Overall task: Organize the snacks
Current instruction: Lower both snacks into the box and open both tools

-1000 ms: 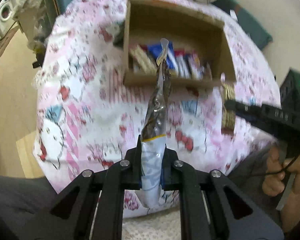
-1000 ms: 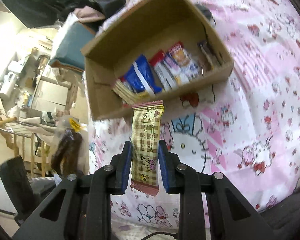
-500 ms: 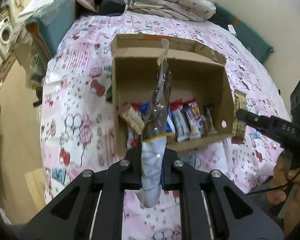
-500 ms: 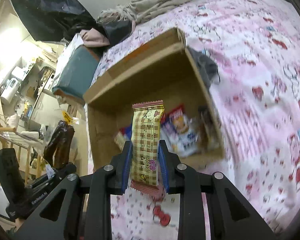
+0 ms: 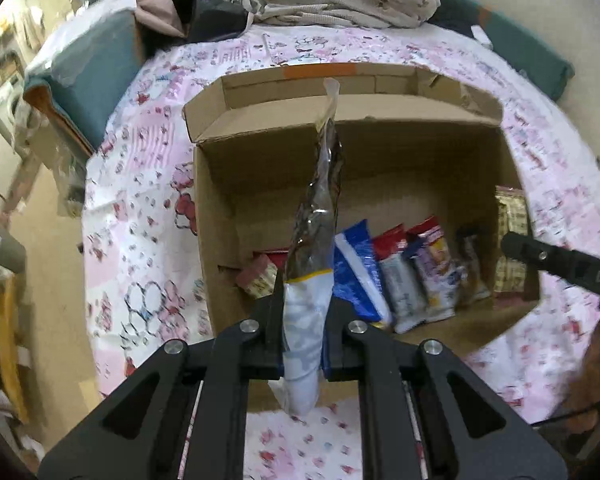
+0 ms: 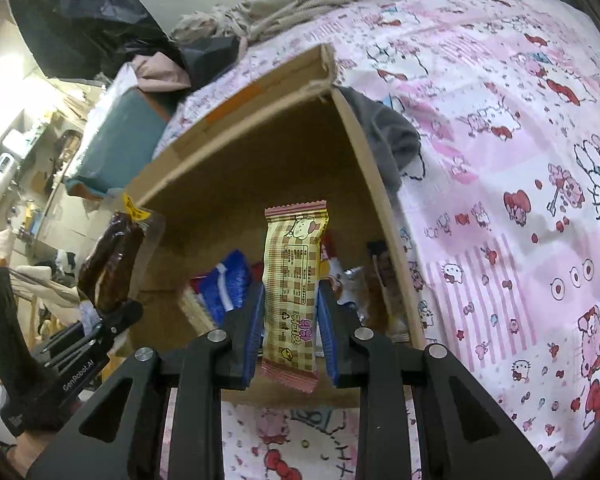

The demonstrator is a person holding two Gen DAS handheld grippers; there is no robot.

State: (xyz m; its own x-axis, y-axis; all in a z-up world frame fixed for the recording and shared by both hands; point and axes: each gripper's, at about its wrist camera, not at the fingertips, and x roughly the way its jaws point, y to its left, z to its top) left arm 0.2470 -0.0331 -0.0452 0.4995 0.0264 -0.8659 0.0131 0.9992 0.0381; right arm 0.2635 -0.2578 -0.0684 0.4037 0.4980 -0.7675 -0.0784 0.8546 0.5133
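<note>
Two hand-held grippers hover over an open cardboard box on a bed's pink cartoon-print sheet. The left gripper has its jaws pinched almost fully closed on the white end of a clear-wrapped dark snack; the right gripper clamps narrowly on a checked wafer bar. Upright snack packets line the box's near wall, from 5 to 3 o'clock. Both wrappers look light, crinkly and slippery; holding at the flat sealed ends likely avoids crushing.
</note>
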